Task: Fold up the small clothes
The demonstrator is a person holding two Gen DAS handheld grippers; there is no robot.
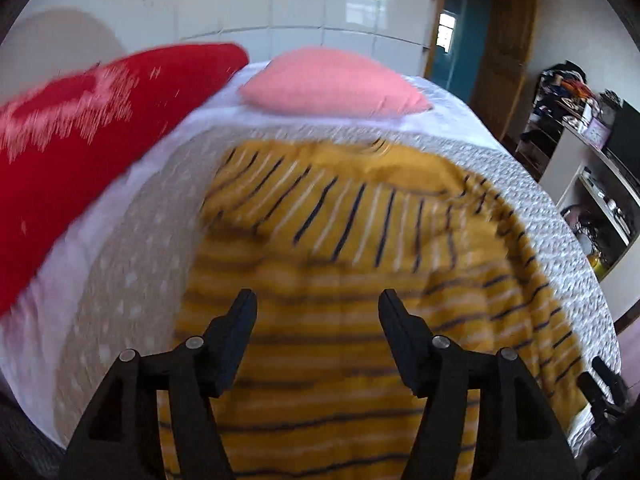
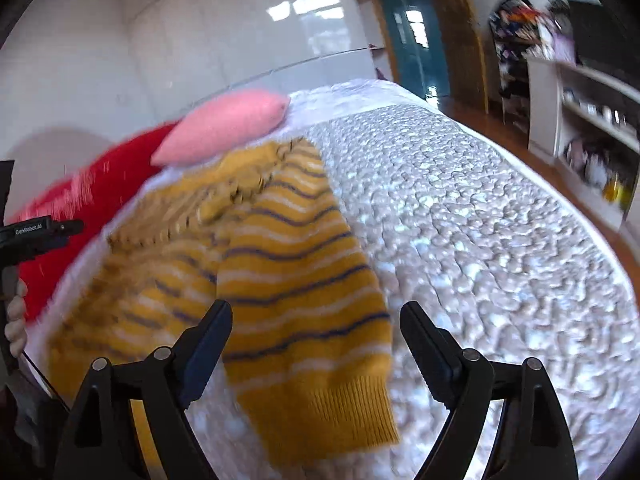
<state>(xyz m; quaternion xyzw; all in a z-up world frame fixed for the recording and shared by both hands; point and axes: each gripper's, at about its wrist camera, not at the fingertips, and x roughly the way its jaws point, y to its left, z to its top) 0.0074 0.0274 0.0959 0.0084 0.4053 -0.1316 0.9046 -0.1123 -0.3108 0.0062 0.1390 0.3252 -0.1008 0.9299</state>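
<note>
A mustard-yellow sweater (image 1: 340,248) with navy and white stripes lies spread on the bed. My left gripper (image 1: 318,304) is open and empty, hovering over the sweater's body. In the right wrist view the sweater (image 2: 248,248) lies to the left, with one sleeve (image 2: 316,344) stretched toward me, its ribbed cuff nearest. My right gripper (image 2: 316,318) is open and empty, above that sleeve. The left gripper's body (image 2: 28,236) shows at the left edge, held by a hand.
The bed has a white textured quilt (image 2: 480,240). A pink pillow (image 1: 332,82) and a red cushion (image 1: 92,128) lie at the bed's head. White shelves (image 1: 592,184) with clutter stand to the right, beyond the bed's edge. A white tiled wall (image 1: 240,4) is behind.
</note>
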